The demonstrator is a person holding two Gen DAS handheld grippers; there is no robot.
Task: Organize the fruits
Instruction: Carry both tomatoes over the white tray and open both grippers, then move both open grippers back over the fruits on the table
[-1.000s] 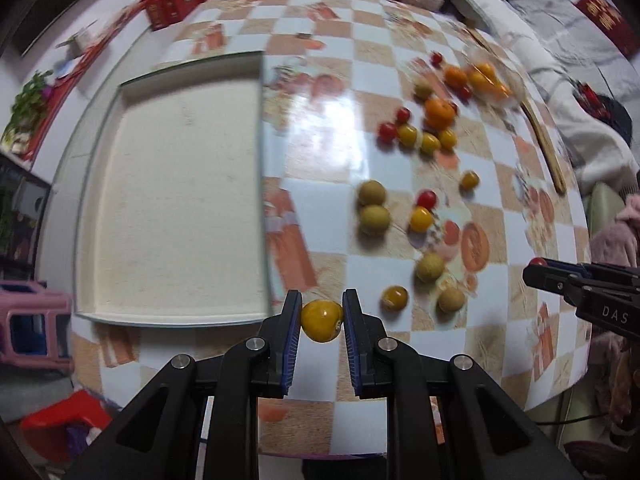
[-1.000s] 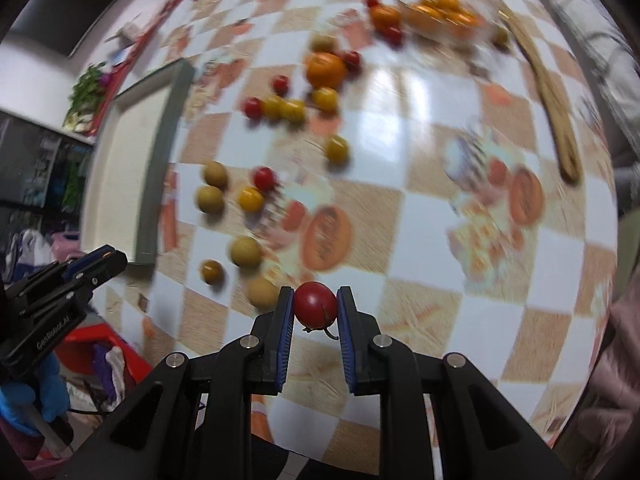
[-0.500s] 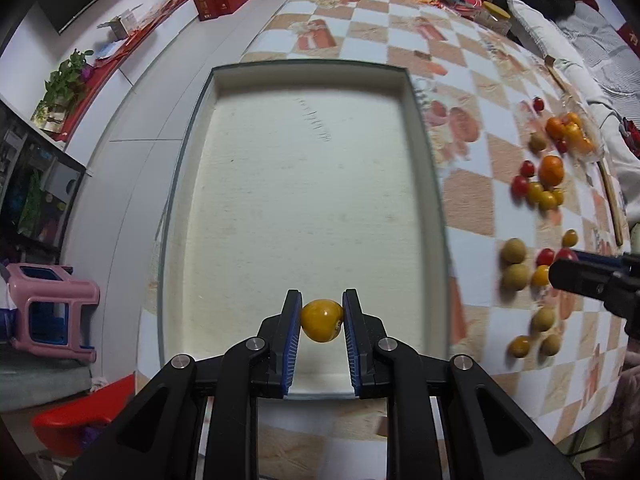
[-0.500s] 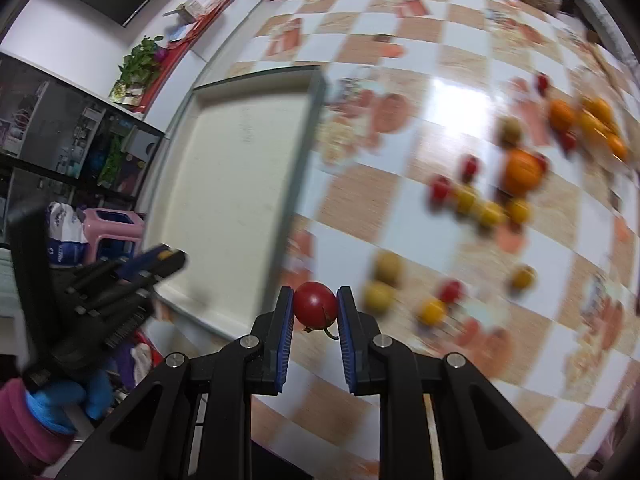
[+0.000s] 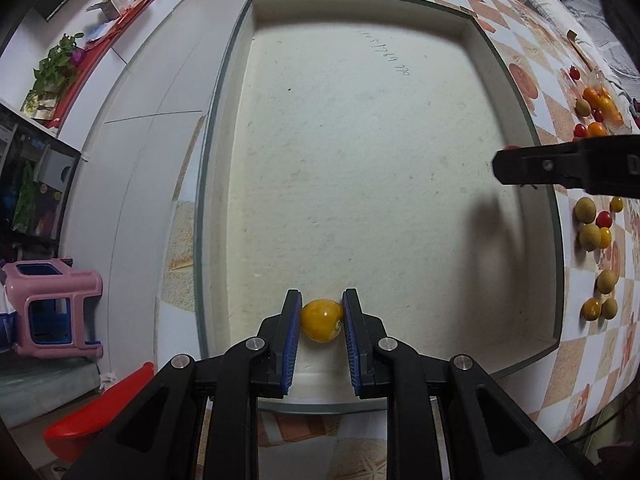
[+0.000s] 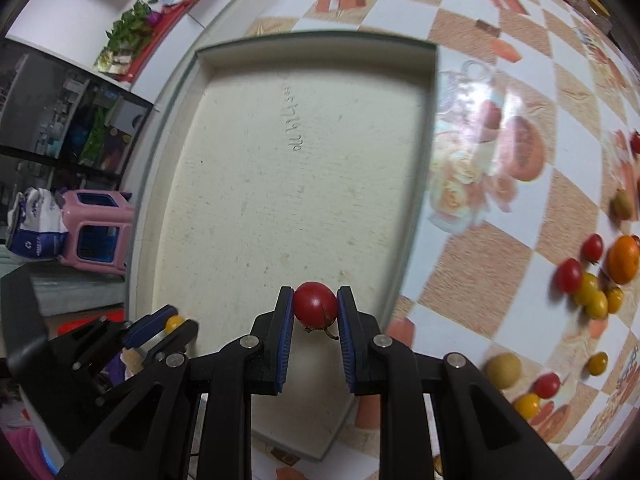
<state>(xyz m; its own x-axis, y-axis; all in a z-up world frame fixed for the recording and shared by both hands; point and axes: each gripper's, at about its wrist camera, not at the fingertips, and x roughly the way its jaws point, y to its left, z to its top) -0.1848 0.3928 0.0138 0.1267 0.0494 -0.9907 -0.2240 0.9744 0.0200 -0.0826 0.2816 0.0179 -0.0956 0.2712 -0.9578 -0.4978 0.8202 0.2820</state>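
Note:
My left gripper [image 5: 321, 320] is shut on a yellow tomato [image 5: 321, 320] and holds it over the near end of the cream tray [image 5: 360, 160]. My right gripper [image 6: 315, 308] is shut on a red cherry tomato [image 6: 315, 307] over the tray's [image 6: 288, 184] near right part. The right gripper also shows in the left wrist view [image 5: 500, 166], reaching in over the tray's right rim. The left gripper shows in the right wrist view [image 6: 168, 326] at lower left with its yellow tomato [image 6: 174, 322]. The tray holds no fruit.
Several loose fruits lie on the checkered tablecloth right of the tray: red and yellow tomatoes [image 6: 588, 292], an orange [image 6: 623, 259], tan round fruits [image 5: 589, 224]. A pink stool [image 5: 52, 308] and red bin [image 5: 96, 420] stand beyond the table's left edge.
Both grippers have moved left from the loose fruit to above the tray, each still holding its tomato. The right gripper now reaches over the tray's right rim.

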